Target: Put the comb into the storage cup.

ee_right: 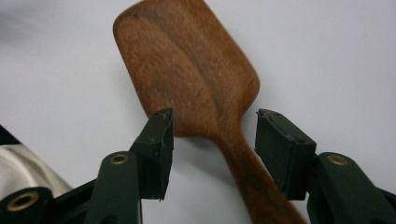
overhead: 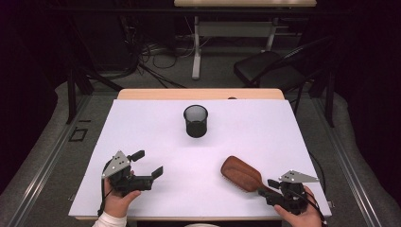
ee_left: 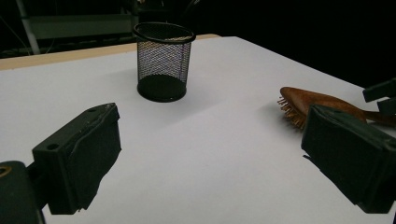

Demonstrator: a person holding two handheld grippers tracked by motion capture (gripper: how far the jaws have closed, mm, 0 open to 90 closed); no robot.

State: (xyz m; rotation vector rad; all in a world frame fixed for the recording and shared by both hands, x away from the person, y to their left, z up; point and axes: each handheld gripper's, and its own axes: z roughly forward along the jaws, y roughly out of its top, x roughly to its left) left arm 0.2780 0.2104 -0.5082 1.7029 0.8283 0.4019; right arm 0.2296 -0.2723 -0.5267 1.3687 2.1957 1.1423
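A wooden hairbrush [overhead: 241, 173] lies bristles-down on the white surface [overhead: 246, 127], at its near right part, with its handle pointing toward the person's right hand [overhead: 302, 215]. The right tool [overhead: 271, 185] sits at the handle end of the brush; in the right gripper view its two black jaws stand partly apart on either side of the neck of the hairbrush [ee_right: 196, 79], with a clear gap between each pad and the wood, so nothing is gripped. The left tool [overhead: 149, 163] rests near the front left of the surface in the person's left hand [overhead: 118, 201], its jaws spread wide and empty, well apart from the brush. A black mesh cup [overhead: 196, 121] stands upright near the middle of the surface, farther back; the left gripper view shows the mesh cup [ee_left: 162, 60] beyond its jaws and the bristled edge of the hairbrush [ee_left: 308, 105] off to the side
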